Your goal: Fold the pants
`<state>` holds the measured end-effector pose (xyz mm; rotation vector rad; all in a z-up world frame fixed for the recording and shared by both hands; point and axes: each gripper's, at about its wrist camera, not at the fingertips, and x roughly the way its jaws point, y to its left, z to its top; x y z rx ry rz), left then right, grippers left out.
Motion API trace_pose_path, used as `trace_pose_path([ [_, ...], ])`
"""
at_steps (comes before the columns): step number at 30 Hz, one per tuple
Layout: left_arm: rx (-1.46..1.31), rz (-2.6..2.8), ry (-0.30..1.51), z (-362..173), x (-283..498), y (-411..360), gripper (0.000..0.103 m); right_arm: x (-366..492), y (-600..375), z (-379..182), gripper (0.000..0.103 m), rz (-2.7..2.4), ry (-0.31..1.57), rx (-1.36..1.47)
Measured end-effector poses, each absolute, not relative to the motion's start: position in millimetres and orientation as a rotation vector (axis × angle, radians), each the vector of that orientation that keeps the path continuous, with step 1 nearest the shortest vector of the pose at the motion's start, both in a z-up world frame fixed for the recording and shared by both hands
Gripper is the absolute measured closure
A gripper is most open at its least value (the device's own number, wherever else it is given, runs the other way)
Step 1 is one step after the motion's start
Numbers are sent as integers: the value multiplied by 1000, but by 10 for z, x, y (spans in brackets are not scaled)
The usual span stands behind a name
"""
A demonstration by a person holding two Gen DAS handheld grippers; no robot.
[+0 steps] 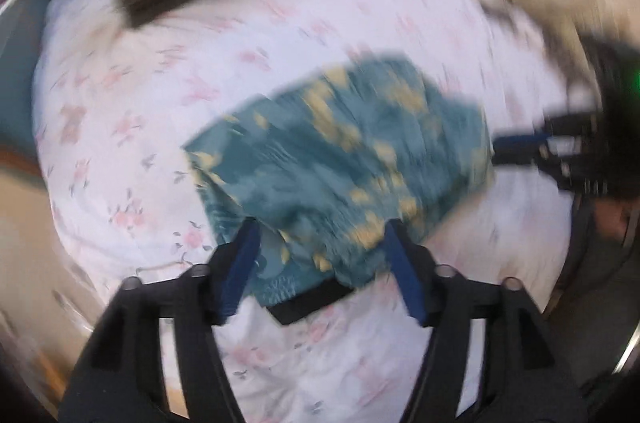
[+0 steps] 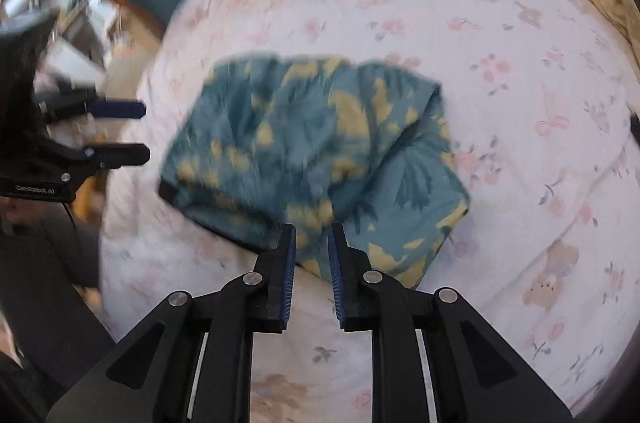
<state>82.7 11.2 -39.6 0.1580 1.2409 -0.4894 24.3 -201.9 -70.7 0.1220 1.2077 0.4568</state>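
Left gripper (image 1: pixel 322 235) jaws wide apart over folded teal yellow-patterned pants (image 2: pixel 316 159); right gripper (image 2: pixel 312 237) jaws narrowly apart at their blurred hem.

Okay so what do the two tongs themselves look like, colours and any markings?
Both tongs, left and right, are matte black plastic linkages with silver pivot bolts. Each finger carries a blue ribbed pad. The left one's body shows small white lettering, too blurred to read for certain. No sleeves are clearly visible.
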Motion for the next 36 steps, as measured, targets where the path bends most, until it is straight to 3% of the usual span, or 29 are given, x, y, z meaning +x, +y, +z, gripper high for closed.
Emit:
trace_pose_path([
  [4, 5, -381, 1257, -606, 938, 181, 43, 392, -2103, -557, 84, 442, 1104, 229],
  [10, 224, -403, 1340, -1112, 842, -204, 45, 617, -1675, -1053, 84, 466, 1244, 112],
  [14, 95, -366, 1548, -1435, 832, -73, 41, 496, -1560, -1431, 86, 468, 1396, 42],
  [21, 8, -315, 1409, -955, 1005, 223, 40, 599, -2028, -970, 84, 424, 1278, 207],
  [22, -28, -268, 1371, -896, 1075, 332, 39, 661, -2171, -892, 77, 401, 1247, 263],
  [23, -68, -204, 1329, -854, 1157, 461, 37, 751, -2339, -837, 55, 371, 1221, 330],
  [24, -106, -147, 1300, -841, 1244, 584, 37, 857, -2500, -816, 42, 334, 1200, 393],
  [32, -340, -74, 1288, -1285, 1771, 951, 39, 1494, -2875, -1227, 45, 228, 1225, 518],
  [35, -351, -121, 1333, -1461, 1791, 864, 49, 1581, -2829, -1415, 47, 258, 1271, 512],
  [36, -355, -137, 1335, -1466, 1788, 829, 53, 1598, -2802, -1453, 53, 269, 1276, 504],
])
